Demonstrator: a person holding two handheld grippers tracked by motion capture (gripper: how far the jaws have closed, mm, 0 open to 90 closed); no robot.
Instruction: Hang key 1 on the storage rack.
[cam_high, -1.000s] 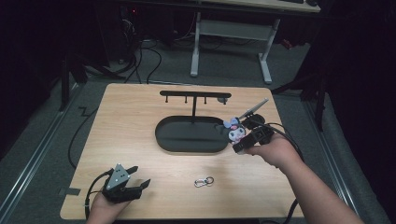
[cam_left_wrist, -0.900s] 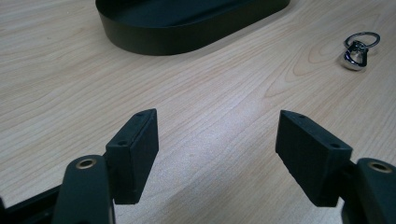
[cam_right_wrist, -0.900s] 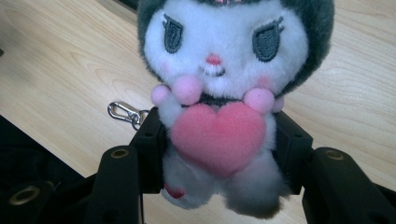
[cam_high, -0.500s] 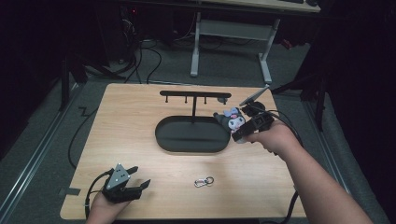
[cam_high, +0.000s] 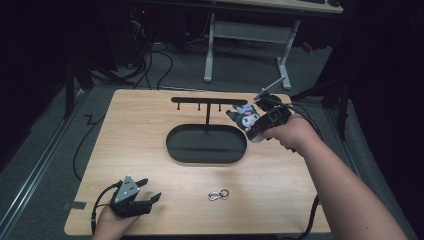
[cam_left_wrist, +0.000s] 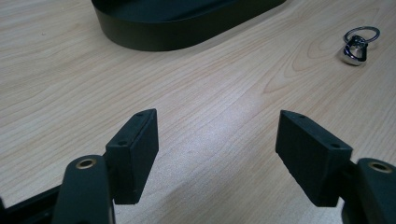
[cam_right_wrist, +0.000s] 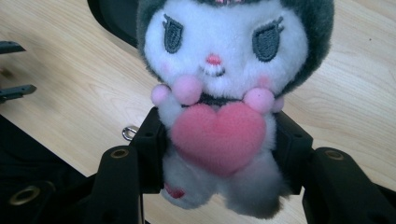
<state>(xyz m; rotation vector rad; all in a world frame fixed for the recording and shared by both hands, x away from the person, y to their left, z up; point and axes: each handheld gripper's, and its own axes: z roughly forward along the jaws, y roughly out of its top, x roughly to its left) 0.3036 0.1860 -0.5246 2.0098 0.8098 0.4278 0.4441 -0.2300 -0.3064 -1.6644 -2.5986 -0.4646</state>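
Note:
A small plush toy (cam_right_wrist: 219, 84) with a white face, dark grey hood and pink heart is clamped at its body between the jaws of my right gripper (cam_right_wrist: 217, 149). In the high view the plush toy (cam_high: 246, 119) and right gripper (cam_high: 257, 125) hang above the right end of the black oval tray (cam_high: 206, 145), near the black hook rack (cam_high: 207, 101). My left gripper (cam_high: 145, 199) rests at the table's front left, jaws open with nothing between them (cam_left_wrist: 215, 149). A silver key ring clip (cam_high: 218, 194) lies on the wood (cam_left_wrist: 357, 44).
The wooden table (cam_high: 140, 130) has bare room left of the tray. The rack's post rises from the tray's far side. Cables and a white desk frame (cam_high: 245, 45) stand on the floor beyond the far edge.
My right gripper has risen and drifted toward the rack with the plush toy in it. The left gripper has stayed put.

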